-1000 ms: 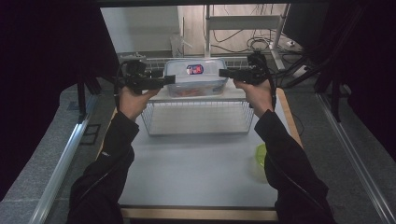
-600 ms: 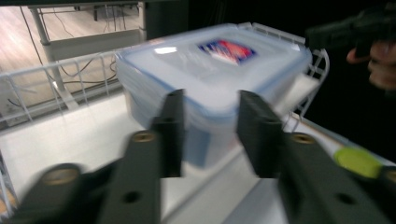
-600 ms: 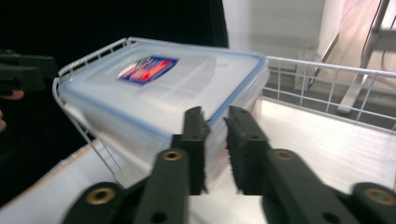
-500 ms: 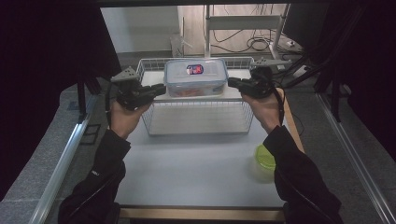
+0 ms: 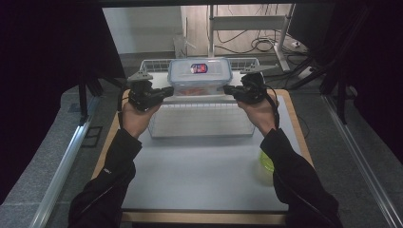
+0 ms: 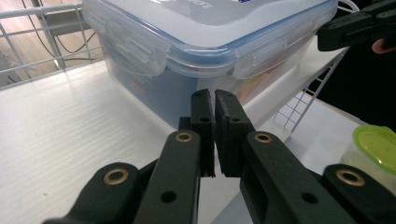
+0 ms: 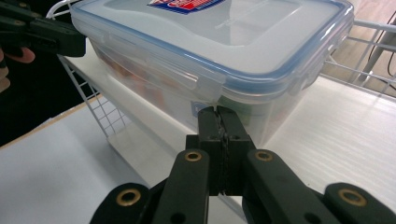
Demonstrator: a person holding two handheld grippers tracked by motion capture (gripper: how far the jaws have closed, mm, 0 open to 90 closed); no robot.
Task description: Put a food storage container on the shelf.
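Left gripper (image 5: 167, 90): jaws have just been closing and now meet with nothing between them; tips sit just short of the box's left end, below the lid flap.
Right gripper (image 5: 227, 89): jaws likewise just closed, pressed together on nothing; tips near the box's right end, under its rim.
Box (image 5: 201, 76): clear plastic food box with a blue-edged snap lid and a red label; it rests on the white top shelf of the wire rack (image 5: 202, 118), between the two tools, lid fastened.
Step in hand: both tools appear lined up at opposite ends of the box, seemingly to work the side clasps or brace it.
Next move: likely a level push inward or a lift under each flap; it calls for even pressure from both sides so the box does not skid.
Foreground: a small green-lidded tub (image 5: 265, 161) stands on the table (image 5: 199, 175), well apart.
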